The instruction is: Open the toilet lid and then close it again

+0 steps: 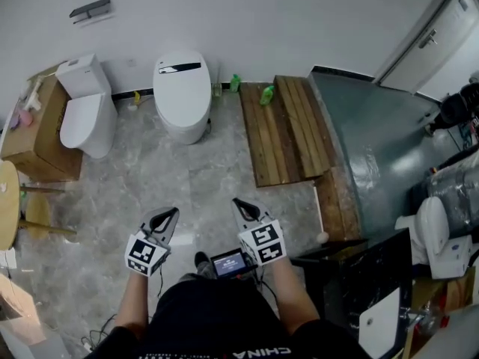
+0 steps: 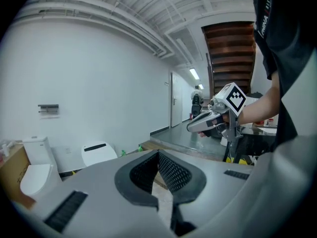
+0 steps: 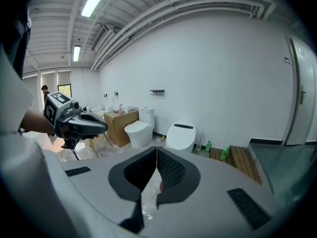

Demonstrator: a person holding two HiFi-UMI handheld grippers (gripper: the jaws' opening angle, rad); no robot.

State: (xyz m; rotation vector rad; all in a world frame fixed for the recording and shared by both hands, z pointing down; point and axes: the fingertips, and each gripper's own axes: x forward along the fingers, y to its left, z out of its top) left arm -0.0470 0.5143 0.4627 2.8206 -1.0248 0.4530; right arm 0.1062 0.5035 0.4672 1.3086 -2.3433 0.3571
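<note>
A white smart toilet [image 1: 182, 92] stands against the far wall with its lid down; it also shows as the smart toilet [image 2: 99, 153] and the smart toilet [image 3: 181, 135]. To its left is a second white toilet [image 1: 86, 114] with a tank, lid down too. My left gripper [image 1: 171, 214] and right gripper [image 1: 239, 203] are held side by side over the marble floor, well short of both toilets. Both are shut with nothing between the pads: the left gripper [image 2: 158, 152] and the right gripper [image 3: 156, 150] each point toward the toilets.
A cardboard box [image 1: 34, 137] sits left of the tank toilet. A wooden platform [image 1: 288, 129] with green bottles [image 1: 267, 94] lies right of the smart toilet, then a grey metal ramp [image 1: 374, 148]. A black cabinet [image 1: 359, 275] stands near right, a round wooden table [image 1: 7, 204] at left.
</note>
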